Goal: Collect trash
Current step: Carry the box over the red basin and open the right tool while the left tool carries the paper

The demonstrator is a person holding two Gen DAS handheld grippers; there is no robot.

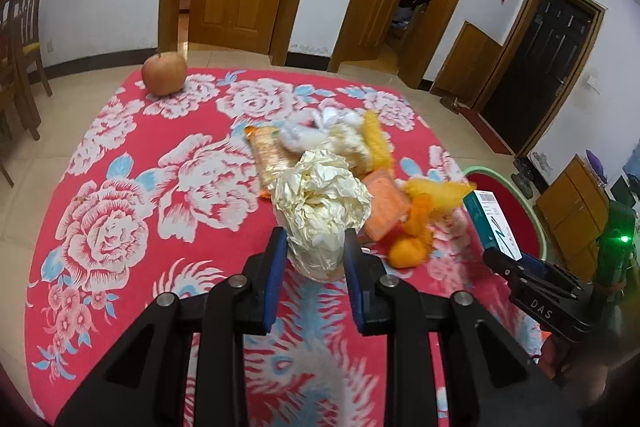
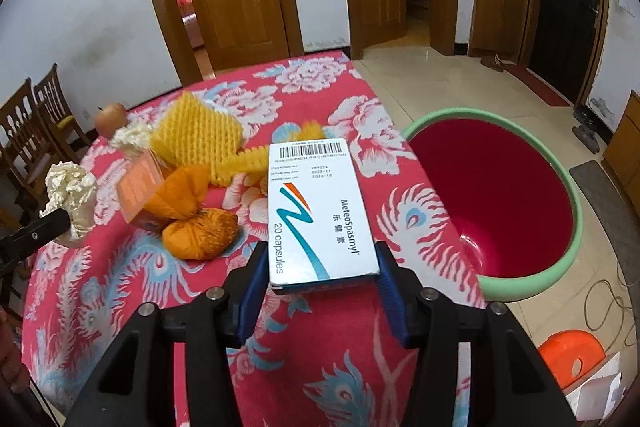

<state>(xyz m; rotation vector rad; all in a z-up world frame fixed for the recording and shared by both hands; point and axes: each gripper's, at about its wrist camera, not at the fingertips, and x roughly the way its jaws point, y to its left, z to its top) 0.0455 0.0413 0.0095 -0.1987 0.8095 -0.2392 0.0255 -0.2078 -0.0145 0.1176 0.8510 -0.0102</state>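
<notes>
My left gripper (image 1: 316, 247) is shut on a crumpled cream paper wad (image 1: 320, 203), held just above the red floral tablecloth (image 1: 120, 187); the wad also shows in the right wrist view (image 2: 70, 191). My right gripper (image 2: 320, 267) is shut on a white medicine box (image 2: 316, 207) marked "20 capsules", held above the table near its right edge; the box also shows in the left wrist view (image 1: 494, 223). A red bin with a green rim (image 2: 496, 203) stands on the floor right of the table. More trash lies in a pile: orange netting (image 2: 196, 223), yellow foam net (image 2: 200, 135), an orange carton (image 2: 140, 187).
An apple (image 1: 164, 73) sits at the table's far left corner. Wooden chairs (image 2: 32, 131) stand left of the table. An orange stool (image 2: 568, 355) and cables lie on the floor at right. Wooden doors line the far wall.
</notes>
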